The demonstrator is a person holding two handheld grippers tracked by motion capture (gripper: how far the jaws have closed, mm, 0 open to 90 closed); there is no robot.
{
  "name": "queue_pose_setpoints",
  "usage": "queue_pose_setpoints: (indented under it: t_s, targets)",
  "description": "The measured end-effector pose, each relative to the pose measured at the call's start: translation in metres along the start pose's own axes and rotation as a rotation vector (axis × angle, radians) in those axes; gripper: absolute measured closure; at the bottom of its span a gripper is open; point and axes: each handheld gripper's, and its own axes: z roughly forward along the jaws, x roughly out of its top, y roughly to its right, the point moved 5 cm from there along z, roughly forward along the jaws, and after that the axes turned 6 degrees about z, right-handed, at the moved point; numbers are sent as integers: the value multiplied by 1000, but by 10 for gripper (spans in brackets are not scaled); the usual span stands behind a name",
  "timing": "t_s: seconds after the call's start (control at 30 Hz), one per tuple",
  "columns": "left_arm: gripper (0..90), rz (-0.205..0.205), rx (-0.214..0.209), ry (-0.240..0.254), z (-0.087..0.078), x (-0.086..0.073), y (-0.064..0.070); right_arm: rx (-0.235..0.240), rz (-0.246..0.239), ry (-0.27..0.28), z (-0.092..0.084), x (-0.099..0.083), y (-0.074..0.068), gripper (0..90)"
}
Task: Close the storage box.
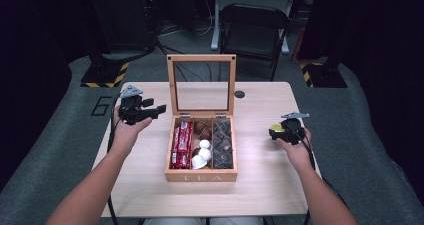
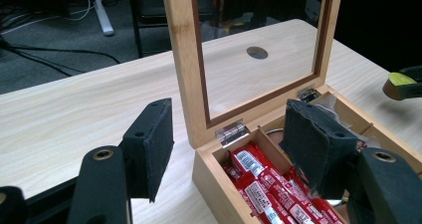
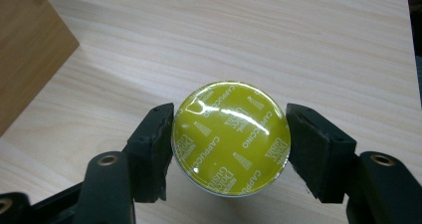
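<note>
A: Right gripper (image 3: 229, 139)?
B: Its fingers (image 3: 152, 149) clamp a yellow cappuccino capsule (image 3: 230, 137), frame centre, over bare worktop (image 3: 249, 40).
A: Left gripper (image 2: 229, 149)?
B: Spread, empty, above the open tea box (image 1: 201, 175). Capsule apparently not yet boxed.

Pale wood-grain counter (image 3: 249, 45) matt; round yellow-green foil-topped capsule (image 3: 230, 137) glossy; light wooden tea box (image 2: 219, 176) smooth; black tool pads (image 3: 154, 149) rough foam.
</note>
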Motion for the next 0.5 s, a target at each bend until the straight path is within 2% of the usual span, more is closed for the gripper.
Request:
queue_pose_setpoints:
  t_s: [0.27,0.5]
  targets:
    - [367,-4,1,-5,2,-2,-1,-28,36,-18,6,-8,9,373]
    - [367,-7,0,-6,3,-4,0,-31,40,-25,8,-13,12,372]
